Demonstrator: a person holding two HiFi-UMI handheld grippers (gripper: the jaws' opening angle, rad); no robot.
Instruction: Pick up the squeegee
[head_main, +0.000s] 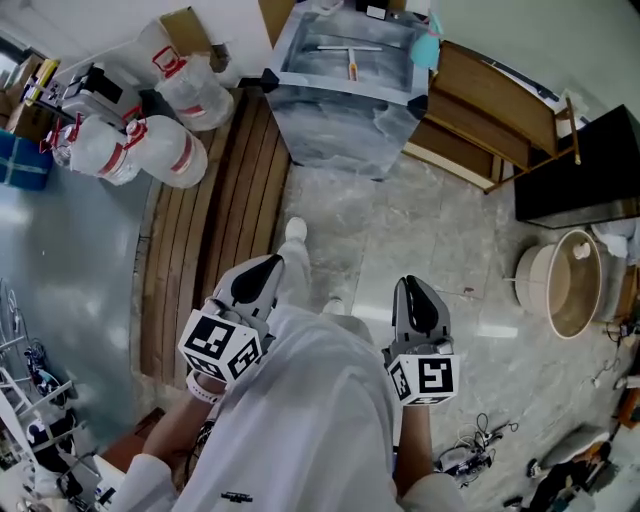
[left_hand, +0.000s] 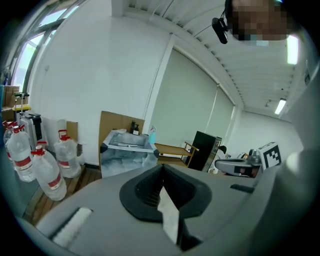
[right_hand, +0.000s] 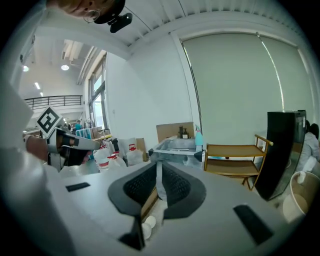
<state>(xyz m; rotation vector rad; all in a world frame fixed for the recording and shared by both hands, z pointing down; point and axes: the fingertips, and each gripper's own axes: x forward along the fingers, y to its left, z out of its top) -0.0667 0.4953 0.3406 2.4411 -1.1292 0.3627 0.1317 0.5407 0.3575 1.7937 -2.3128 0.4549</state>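
The squeegee (head_main: 349, 55), a pale bar with an orange-tipped handle, lies in a grey marbled tub (head_main: 340, 120) several steps ahead of me across the floor. My left gripper (head_main: 272, 262) and right gripper (head_main: 410, 285) are held in front of my body, far short of the tub. Both are shut with nothing between their jaws. In the left gripper view the left gripper (left_hand: 162, 167) points toward the tub (left_hand: 125, 150). The right gripper (right_hand: 159, 164) points at the same tub (right_hand: 175, 147) in the right gripper view. The squeegee is too small to make out in either gripper view.
Large water bottles (head_main: 150, 140) stand at the left beside a wooden slatted platform (head_main: 215, 220). A wooden shelf unit (head_main: 490, 110), a black cabinet (head_main: 580, 170) and a round basket (head_main: 570, 285) are at the right. Cables (head_main: 480, 440) lie on the floor near my feet.
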